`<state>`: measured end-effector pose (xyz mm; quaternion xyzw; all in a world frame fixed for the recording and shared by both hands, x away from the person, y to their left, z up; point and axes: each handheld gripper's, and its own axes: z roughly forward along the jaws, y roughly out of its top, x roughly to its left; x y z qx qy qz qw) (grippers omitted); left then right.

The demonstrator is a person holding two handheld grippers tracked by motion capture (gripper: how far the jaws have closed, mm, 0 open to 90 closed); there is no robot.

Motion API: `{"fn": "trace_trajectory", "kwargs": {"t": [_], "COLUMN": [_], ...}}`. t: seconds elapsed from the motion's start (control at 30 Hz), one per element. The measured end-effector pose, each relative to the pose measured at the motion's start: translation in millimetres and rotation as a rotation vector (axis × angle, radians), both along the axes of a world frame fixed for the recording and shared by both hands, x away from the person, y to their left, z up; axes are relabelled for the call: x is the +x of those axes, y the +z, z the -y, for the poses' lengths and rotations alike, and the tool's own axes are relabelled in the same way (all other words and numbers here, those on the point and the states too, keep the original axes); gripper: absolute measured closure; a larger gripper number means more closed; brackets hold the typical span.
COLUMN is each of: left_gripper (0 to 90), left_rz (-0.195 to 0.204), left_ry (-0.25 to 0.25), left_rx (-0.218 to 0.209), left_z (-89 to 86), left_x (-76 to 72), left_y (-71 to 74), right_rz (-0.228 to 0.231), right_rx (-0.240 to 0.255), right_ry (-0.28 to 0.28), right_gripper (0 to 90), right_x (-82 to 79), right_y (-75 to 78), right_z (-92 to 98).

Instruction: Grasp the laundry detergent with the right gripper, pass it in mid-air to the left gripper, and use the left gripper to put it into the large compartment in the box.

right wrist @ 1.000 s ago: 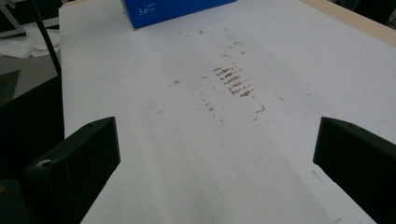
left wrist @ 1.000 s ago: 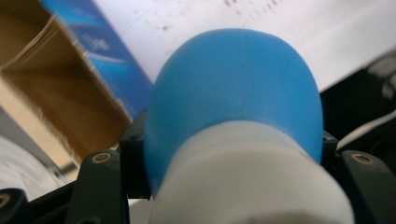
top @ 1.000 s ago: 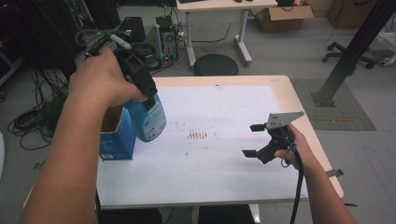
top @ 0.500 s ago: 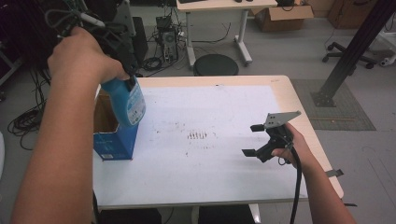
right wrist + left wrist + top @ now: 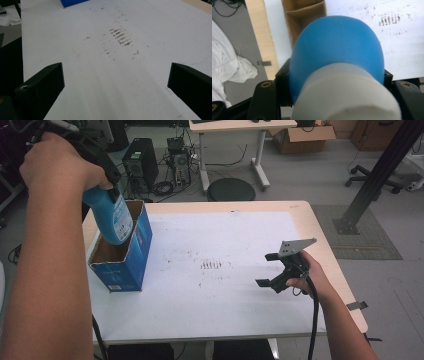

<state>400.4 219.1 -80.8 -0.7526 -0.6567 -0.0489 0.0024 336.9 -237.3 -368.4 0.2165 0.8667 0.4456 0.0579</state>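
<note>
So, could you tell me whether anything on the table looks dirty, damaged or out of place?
Yes: the white table cover carries brown marks near its middle, a short row of dashes with scattered specks around. Nothing looks spilled or broken; the blue box stands upright.

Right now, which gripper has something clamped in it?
The left gripper: its jaws are shut on the blue bottle, held above the open blue box. The right gripper hangs over the table, jaws wide apart, with nothing between them.
</note>
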Motion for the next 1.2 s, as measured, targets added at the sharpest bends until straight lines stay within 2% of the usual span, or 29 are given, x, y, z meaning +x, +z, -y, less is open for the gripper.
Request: {"fn": "trace_trajectory", "kwargs": {"t": [0.2,0.57,1.0,1.2], "left_gripper": [38.0,38.0,38.0,38.0], "left_rz": [-0.006,-0.007,-0.028,-0.038], "left_ry": [0.035,0.08,0.085,0.087], "left_rx": [0.015,-0.007,-0.011,-0.021], "left_z": [-12.2,-26.8,-33.7,-38.7], "left_x": [5.9,13.9,20.6,22.3], "left_y": [-3.6,-10.9,-30.8,-44.7], "right_rz": [0.001,-0.007,-0.01,-0.011], "right_rx": [-0.004,-0.009,-0.009,-0.009], "right_ry": [-0.003,-0.01,-0.012,-0.013], "right_gripper": [0.8,0.9,0.9,0.9], "right_x": [1.4,1.9,1.7,1.0], "right_y": [-0.2,-1.3,-1.5,-2.1], "right_z": [-2.5,-1.6,-2.7,-3.3]}}
